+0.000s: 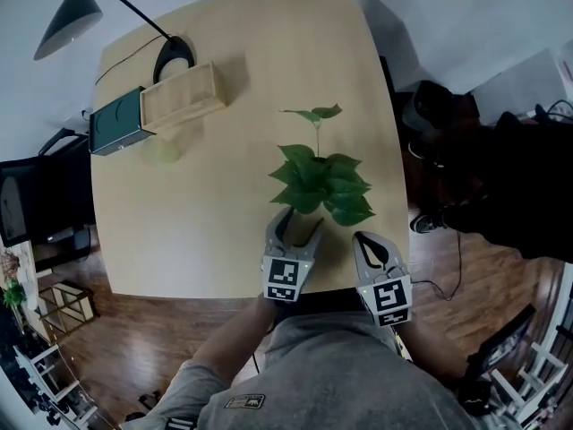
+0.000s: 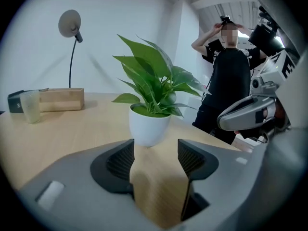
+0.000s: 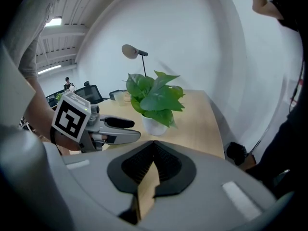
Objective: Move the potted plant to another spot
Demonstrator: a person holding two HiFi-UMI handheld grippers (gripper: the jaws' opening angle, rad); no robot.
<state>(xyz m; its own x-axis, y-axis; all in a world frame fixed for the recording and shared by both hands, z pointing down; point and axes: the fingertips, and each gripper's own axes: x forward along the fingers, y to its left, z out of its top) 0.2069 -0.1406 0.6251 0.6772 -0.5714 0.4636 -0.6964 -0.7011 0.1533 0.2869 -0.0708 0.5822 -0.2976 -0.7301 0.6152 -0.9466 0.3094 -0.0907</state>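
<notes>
Left tongs (image 2: 156, 153) stand partly spread and empty, potted plant (image 2: 150, 105) just ahead near the bench (image 1: 197, 204) edge, right tongs (image 3: 153, 154) pressed together (holding nothing), and too narrow a bite could shove it over.

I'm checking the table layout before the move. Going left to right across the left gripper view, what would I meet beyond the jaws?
In order: translucent pale cup → light wooden box → green leafy plant in a round white pot → grey right gripper.
</notes>
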